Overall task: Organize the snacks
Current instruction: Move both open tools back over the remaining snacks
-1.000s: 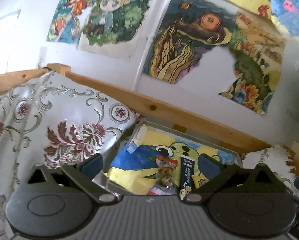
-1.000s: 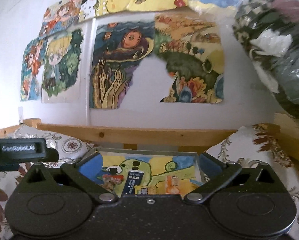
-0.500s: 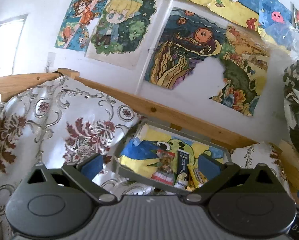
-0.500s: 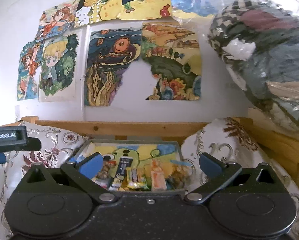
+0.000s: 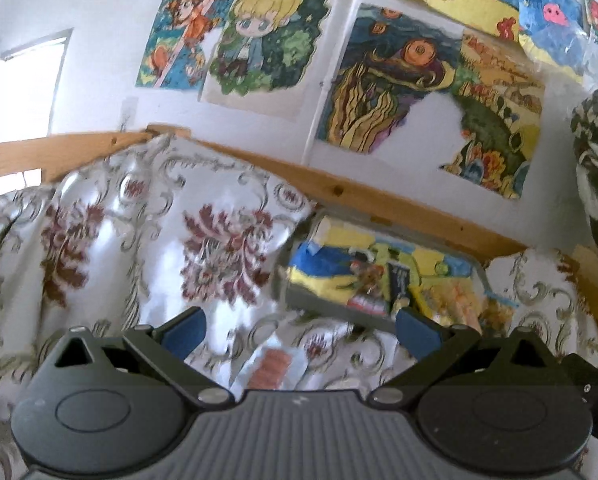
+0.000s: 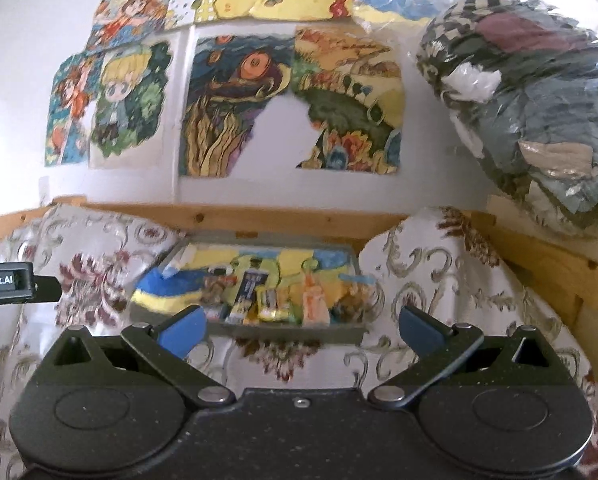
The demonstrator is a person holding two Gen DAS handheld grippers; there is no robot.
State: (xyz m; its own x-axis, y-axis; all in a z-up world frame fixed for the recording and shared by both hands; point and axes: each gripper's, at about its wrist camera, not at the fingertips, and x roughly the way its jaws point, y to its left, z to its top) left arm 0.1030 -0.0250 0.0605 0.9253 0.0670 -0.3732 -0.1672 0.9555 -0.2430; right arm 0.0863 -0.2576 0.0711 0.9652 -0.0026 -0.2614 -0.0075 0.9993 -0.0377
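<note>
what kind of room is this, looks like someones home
Probably a home bedroom or a child's room: hand-painted cartoon pictures taped to the wall, a wooden frame behind floral cushions, and a clear bag of folded clothes at the right.

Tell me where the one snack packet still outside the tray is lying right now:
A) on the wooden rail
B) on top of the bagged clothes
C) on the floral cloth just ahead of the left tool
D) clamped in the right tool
C: the left wrist view shows an orange-and-white packet lying on the floral cloth, between the open fingers of the left tool, short of the tray.
</note>
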